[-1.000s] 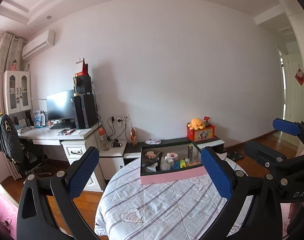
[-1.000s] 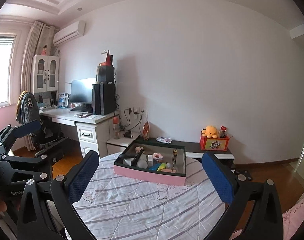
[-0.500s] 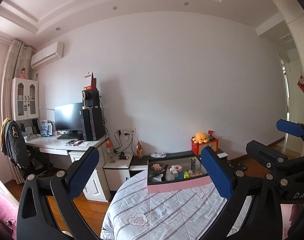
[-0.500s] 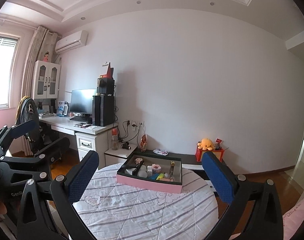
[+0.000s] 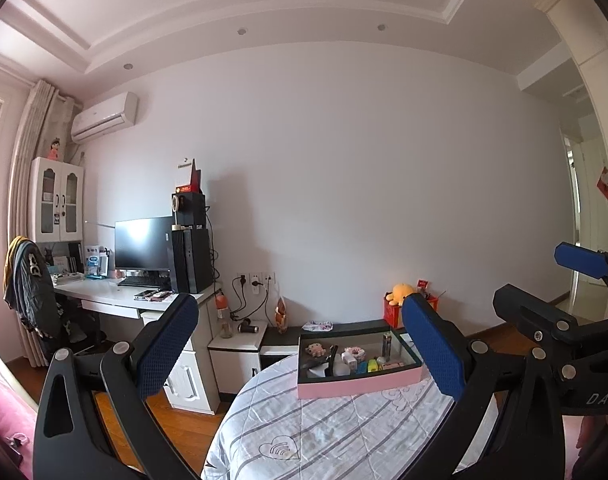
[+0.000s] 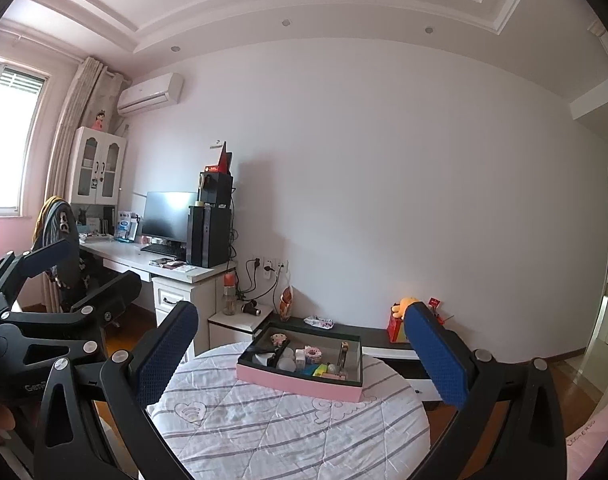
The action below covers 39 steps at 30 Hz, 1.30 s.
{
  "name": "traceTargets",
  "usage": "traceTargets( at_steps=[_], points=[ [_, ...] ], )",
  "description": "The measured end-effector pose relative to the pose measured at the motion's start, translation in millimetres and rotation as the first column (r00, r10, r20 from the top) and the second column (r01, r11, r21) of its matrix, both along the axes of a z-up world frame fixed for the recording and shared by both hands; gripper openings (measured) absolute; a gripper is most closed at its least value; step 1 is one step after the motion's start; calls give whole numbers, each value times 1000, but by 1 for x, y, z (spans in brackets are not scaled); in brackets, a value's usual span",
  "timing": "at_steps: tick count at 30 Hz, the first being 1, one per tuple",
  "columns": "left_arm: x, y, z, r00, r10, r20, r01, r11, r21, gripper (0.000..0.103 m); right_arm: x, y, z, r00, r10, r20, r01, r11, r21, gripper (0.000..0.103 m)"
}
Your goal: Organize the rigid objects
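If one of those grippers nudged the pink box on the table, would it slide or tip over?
The pink box is low and wide, so it would probably slide, not tip. The quilted tablecloth beneath might bunch and drag. The small items inside look loose and would likely rattle or shift.

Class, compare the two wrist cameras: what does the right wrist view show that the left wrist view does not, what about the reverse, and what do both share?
Only the right wrist view shows the slatted window and the left gripper, open. Only the left wrist view shows the red wall hanging by the doorway and the right gripper, open. Both show the pink-sided tray of small items on the round quilted table, and the black monitor.
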<state>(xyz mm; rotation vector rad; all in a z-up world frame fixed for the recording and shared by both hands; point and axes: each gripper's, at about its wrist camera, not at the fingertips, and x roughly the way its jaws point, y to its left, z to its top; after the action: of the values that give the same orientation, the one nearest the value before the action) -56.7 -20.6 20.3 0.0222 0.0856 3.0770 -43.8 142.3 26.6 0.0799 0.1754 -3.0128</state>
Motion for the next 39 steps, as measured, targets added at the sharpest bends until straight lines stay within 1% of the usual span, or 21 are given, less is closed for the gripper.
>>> traceTargets(
  at_steps=[11,39],
  points=[
    [1,1,-1,1000,9,-13,-9,1000,2,103,3,-3,1,1000,5,-10,-5,1000,6,103],
    [-2,-1,-5,1000,10,-10,-10,1000,0,103,7,-2,1,1000,11,2,-11,1000,5,103]
  ],
)
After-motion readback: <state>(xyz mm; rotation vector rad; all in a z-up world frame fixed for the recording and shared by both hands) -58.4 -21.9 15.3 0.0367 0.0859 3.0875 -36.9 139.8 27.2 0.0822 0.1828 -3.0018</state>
